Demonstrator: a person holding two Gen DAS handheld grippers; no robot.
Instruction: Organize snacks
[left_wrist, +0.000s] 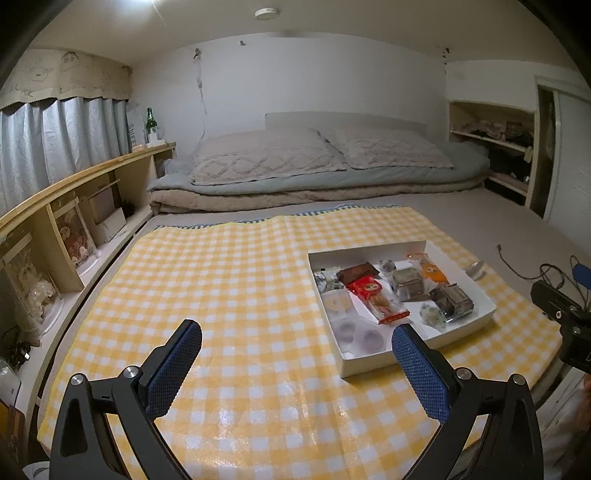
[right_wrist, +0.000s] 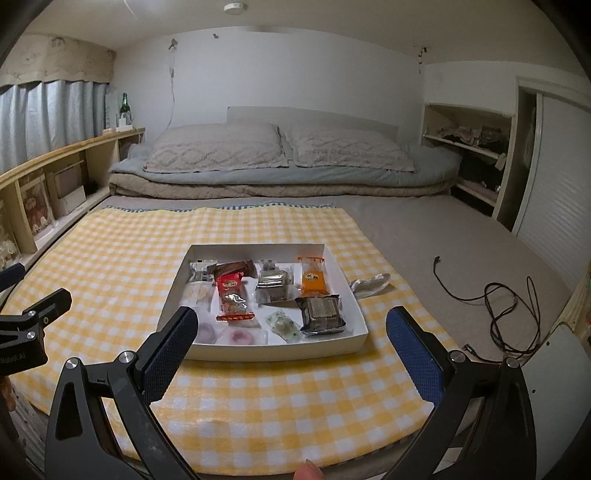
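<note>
**Nearly all packed, one wrapper still out**

I hold both sets of jaws wide apart and empty above the yellow checked cloth (right_wrist: 110, 236) that covers the bed. My left gripper (left_wrist: 295, 354) hangs over bare cloth, with the white box (left_wrist: 476, 321) off at my 2 o'clock. My right gripper (right_wrist: 291, 332) faces the same white box (right_wrist: 354, 343) straight ahead at 12 o'clock, its near wall just past my fingertips.

As I judge it, the sorting is close to finished. Inside the box I see the red packet (right_wrist: 231, 295) near the middle, the orange packet (right_wrist: 313, 277) toward the far right, a brown bar (right_wrist: 236, 266) at the far side, two dark foil-wrapped stacks (right_wrist: 320, 312), a pale green sweet (right_wrist: 282, 321) and round pink sweets (right_wrist: 242, 336) along the near wall. They lie side by side, some overlapping, none standing upright.

What is left: one clear wrapped piece (right_wrist: 369, 285) lies on the cloth just beside the box's right wall, at about 1 o'clock from my right jaws. I cannot tell what it holds. That would be my right gripper's job, being the nearer one. The film looks thin and slippery, so I would close on it gently and low. A black cable (right_wrist: 498, 317) lies farther right on the bare bedding, well apart from the snacks.
</note>
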